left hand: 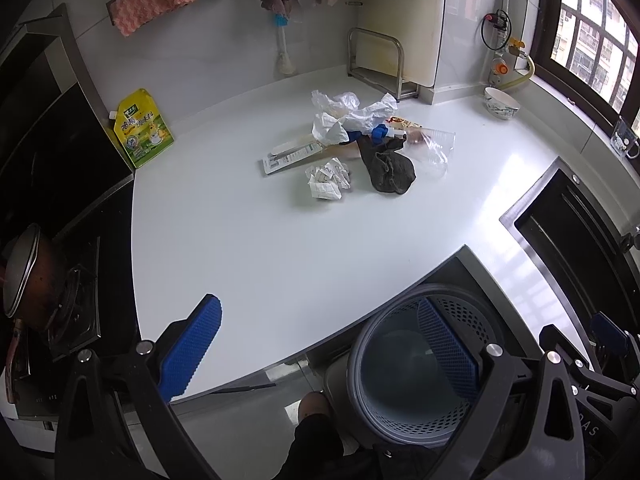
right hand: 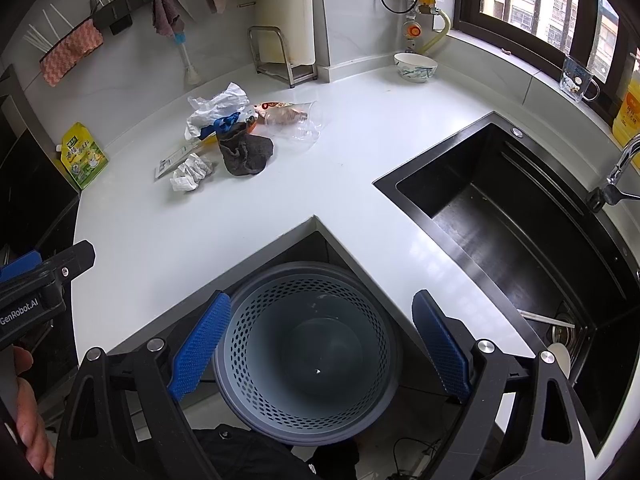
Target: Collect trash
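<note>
while both grippers hang back at counter edge, collection not yet begun. left gripper (left hand: 320, 348) jaws wide apart, nothing held. trash pile (left hand: 360, 148) mid-counter: crumpled paper (left hand: 328, 180), dark cloth (left hand: 390, 170), clear plastic cup (left hand: 436, 144). right gripper (right hand: 320, 352) spread wide, empty, framing perforated bin (right hand: 304, 356) below counter. likely next: reach forward to nearest scrap, close, carry back to bin.

Trash pile (left hand: 360, 136) — crumpled paper (left hand: 328, 182), dark cloth (left hand: 390, 172), clear cup (left hand: 434, 146) — lies far on the desk (left hand: 260, 240); empty perforated bin (right hand: 304, 352) stands near, below.
</note>
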A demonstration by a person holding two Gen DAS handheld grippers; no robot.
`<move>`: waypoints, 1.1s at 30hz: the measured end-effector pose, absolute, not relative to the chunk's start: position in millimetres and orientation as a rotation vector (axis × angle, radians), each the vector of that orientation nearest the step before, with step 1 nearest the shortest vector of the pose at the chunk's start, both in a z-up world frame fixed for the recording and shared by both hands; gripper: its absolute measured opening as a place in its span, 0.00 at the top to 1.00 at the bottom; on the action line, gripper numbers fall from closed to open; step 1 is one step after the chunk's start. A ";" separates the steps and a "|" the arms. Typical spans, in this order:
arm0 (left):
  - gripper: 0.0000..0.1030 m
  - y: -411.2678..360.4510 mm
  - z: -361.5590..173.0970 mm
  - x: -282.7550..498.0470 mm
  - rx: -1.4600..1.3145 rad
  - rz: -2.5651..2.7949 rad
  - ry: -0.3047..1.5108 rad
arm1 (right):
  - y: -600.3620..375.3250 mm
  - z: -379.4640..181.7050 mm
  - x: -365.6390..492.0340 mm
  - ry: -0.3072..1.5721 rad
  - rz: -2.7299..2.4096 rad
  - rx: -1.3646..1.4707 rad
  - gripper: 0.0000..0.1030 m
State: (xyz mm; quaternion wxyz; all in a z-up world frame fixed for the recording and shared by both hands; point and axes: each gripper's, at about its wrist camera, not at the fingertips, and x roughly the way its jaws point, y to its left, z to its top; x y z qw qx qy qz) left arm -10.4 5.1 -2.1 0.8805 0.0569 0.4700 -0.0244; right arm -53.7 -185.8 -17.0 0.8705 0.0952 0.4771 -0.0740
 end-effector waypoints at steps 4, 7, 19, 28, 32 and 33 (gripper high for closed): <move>0.06 2.9 -4.5 -10.8 0.126 -0.054 0.987 | -185.0 -18.8 -51.6 1.004 -0.150 0.200 0.15; 0.06 2.0 -7.5 -11.4 0.128 -0.056 0.996 | -184.5 -19.9 -51.7 1.005 -0.151 0.198 0.15; 0.06 2.3 -16.7 -13.6 0.131 -0.059 1.028 | -184.2 -22.3 -49.2 1.014 -0.143 0.197 0.15; 0.06 3.1 -16.8 -12.6 0.130 -0.052 1.035 | -183.5 -23.2 -48.1 1.016 -0.132 0.194 0.15; 0.06 2.9 -15.6 -13.9 0.129 -0.049 1.032 | -183.6 -22.4 -48.9 1.010 -0.129 0.193 0.15; 0.06 2.7 -15.2 -13.8 0.129 -0.047 1.032 | -183.8 -22.4 -49.1 1.010 -0.128 0.193 0.15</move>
